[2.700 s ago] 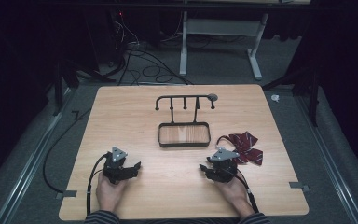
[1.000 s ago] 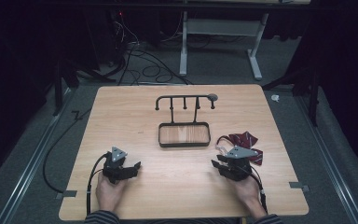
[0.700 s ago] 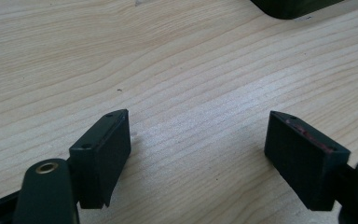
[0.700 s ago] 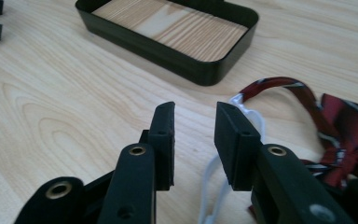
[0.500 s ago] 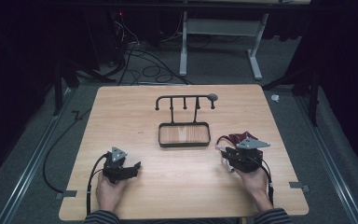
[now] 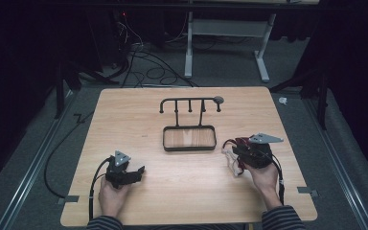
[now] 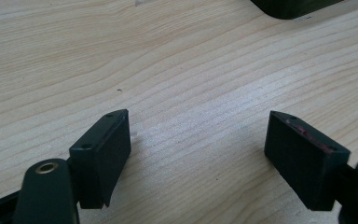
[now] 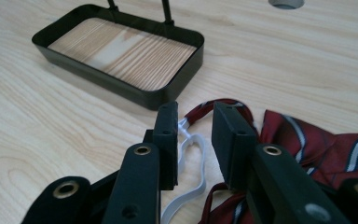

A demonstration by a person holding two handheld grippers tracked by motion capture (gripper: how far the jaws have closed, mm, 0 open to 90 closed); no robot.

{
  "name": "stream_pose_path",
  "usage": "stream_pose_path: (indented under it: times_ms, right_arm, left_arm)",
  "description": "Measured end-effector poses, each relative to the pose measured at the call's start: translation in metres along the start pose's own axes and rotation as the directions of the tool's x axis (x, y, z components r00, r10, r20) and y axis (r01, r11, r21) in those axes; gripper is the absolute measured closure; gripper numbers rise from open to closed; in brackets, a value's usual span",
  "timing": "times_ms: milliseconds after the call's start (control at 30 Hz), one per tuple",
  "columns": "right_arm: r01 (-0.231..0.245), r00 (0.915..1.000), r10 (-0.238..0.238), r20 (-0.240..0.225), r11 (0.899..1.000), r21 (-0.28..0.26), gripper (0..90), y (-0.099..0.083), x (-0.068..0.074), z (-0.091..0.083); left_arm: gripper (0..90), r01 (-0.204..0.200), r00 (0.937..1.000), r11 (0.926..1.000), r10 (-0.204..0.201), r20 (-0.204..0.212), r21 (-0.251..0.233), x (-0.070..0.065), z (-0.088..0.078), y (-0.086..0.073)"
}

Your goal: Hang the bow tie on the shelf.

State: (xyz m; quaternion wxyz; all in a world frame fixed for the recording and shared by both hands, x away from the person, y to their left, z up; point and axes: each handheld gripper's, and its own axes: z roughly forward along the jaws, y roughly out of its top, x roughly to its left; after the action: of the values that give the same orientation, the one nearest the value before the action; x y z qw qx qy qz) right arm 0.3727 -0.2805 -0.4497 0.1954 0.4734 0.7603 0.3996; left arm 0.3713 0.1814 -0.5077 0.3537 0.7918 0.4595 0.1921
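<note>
one tie, pickup under way

right tool (image 8: 193, 135) had been closing around the tie's white strap (image 8: 191, 154), not clenched; left tool (image 7: 198, 154) released on desk (image 6: 139, 120); rack (image 6: 189, 103) bare.

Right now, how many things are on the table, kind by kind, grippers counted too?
Grippers: 2, left gripper and right gripper
Black rack with tray: 1
Red striped bow tie with white strap: 1
Total: 4
</note>
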Motion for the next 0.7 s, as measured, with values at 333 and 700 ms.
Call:
stream_pose_path:
  times_ms: [333,700]
  right_arm:
    - [-0.008,0.9993,0.006,0.036,0.999,0.045,74.5,0.011,-0.011,0.014]
    - [-0.002,0.9985,-0.003,0.055,0.995,0.098,74.6,0.024,-0.019,0.034]
  left_arm:
    - [23.1,0.001,1.0000,1.0000,-0.001,-0.001,0.001,0.000,0.000,0.000]
    - [23.1,0.000,1.0000,1.0000,0.000,-0.001,0.001,0.000,0.000,0.000]
